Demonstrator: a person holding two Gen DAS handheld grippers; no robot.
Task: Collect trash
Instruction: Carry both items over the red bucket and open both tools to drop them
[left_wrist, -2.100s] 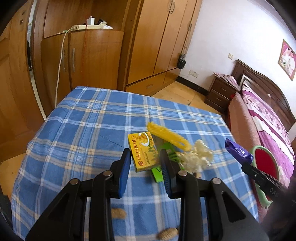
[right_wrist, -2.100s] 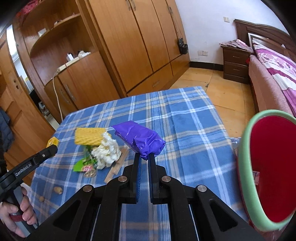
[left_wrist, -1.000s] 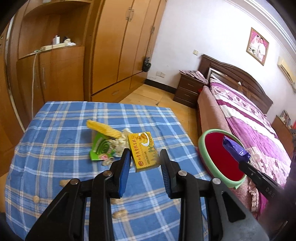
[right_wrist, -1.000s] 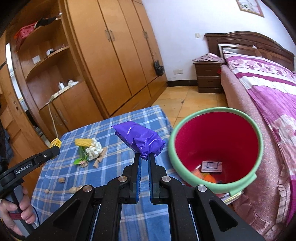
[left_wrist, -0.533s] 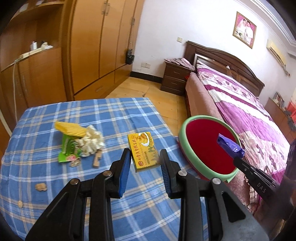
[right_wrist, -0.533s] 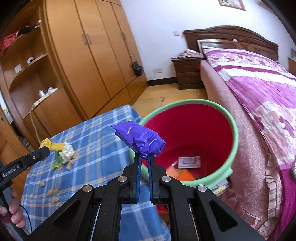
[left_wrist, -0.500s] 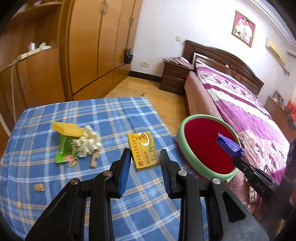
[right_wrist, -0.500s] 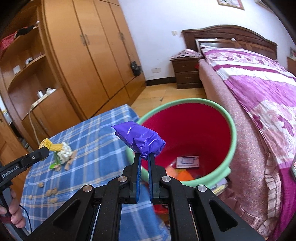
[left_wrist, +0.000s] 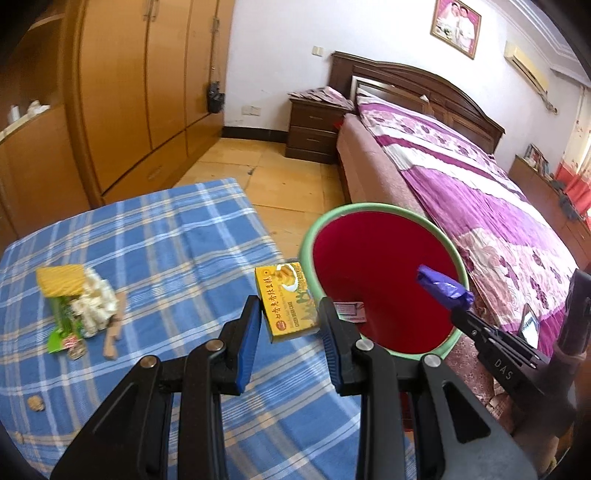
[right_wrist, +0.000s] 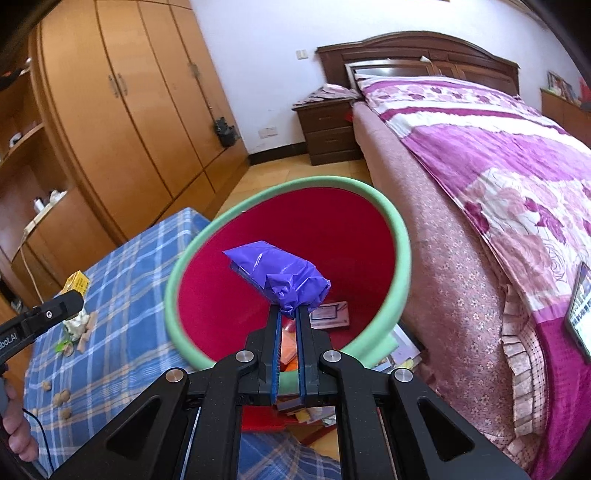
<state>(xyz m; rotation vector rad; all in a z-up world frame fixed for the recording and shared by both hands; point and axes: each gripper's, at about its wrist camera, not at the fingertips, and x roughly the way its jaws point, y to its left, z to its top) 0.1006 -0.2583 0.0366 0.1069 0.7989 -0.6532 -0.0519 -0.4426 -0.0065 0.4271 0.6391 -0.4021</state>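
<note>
My left gripper (left_wrist: 289, 308) is shut on a yellow snack box (left_wrist: 286, 301) and holds it over the table's right edge, beside the red bin with a green rim (left_wrist: 384, 212). My right gripper (right_wrist: 287, 314) is shut on a crumpled purple wrapper (right_wrist: 277, 277) and holds it above the bin's (right_wrist: 400, 236) open mouth. The wrapper (left_wrist: 441, 290) also shows in the left wrist view over the bin. A card and orange scraps lie at the bin's bottom (right_wrist: 328, 315).
On the blue plaid table (left_wrist: 166, 229) lie a yellow packet (left_wrist: 59, 279), a white crumpled wad (left_wrist: 92, 301), a green wrapper (left_wrist: 61, 326), a wooden stick (left_wrist: 114, 330) and peanuts (left_wrist: 36, 402). A bed (right_wrist: 498, 166) stands right of the bin; wardrobes stand behind.
Both grippers have moved right, away from the table's trash pile. The purple wrapper is now over the bin's mouth and the yellow box is at the bin's rim.
</note>
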